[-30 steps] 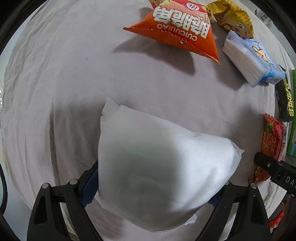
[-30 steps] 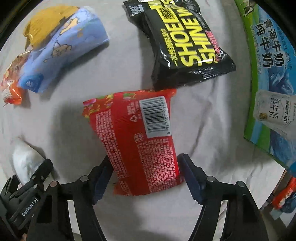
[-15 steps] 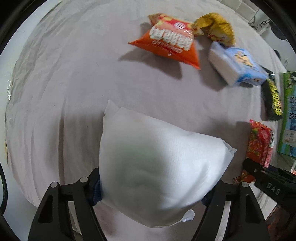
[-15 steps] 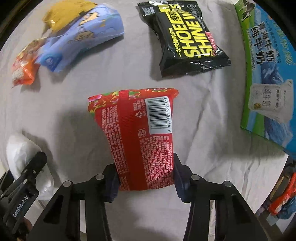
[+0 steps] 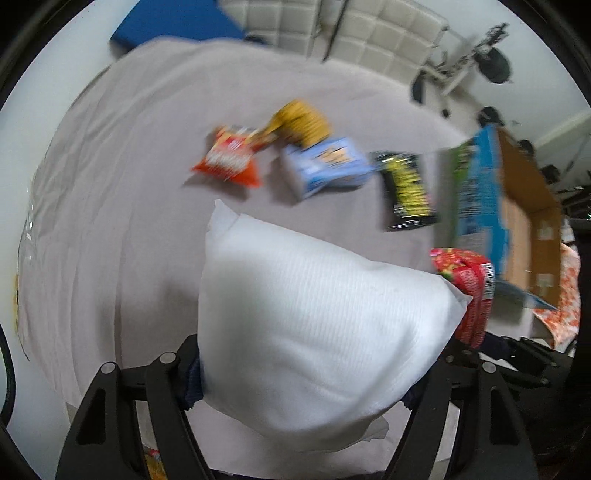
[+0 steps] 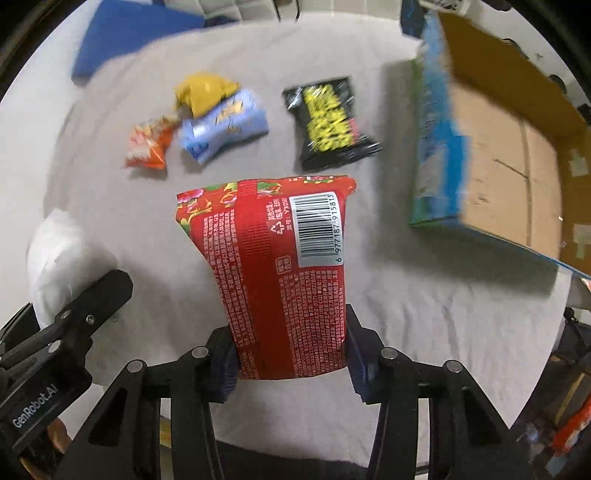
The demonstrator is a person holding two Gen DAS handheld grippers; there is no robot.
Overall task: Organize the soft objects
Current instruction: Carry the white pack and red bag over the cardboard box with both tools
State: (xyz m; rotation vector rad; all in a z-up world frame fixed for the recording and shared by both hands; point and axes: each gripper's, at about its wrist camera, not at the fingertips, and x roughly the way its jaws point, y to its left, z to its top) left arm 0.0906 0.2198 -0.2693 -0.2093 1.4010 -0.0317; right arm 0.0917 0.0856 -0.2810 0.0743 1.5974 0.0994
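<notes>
My left gripper point(image 5: 303, 373) is shut on a puffy white soft pack point(image 5: 317, 332), which hangs above the grey-clothed table point(image 5: 129, 206). In the right wrist view, my right gripper point(image 6: 291, 354) is shut on a red snack packet point(image 6: 280, 273) with a barcode, also lifted off the cloth. That same red packet point(image 5: 469, 288) shows at the right of the left wrist view, beside the white pack. At the left edge of the right wrist view I see the white pack point(image 6: 59, 266) with the left gripper's finger in front of it.
On the cloth lie an orange chip bag point(image 6: 147, 144), a yellow bag point(image 6: 203, 92), a light blue tissue pack point(image 6: 225, 125) and a black-and-yellow packet point(image 6: 328, 122). An open cardboard box point(image 6: 517, 147) with a blue-green printed side stands at the right. A blue cushion point(image 6: 122, 33) lies beyond the table.
Both grippers closed on their packs and rose well above the table, carrying them up. The items on the cloth now look smaller and the box and room have come into view.
</notes>
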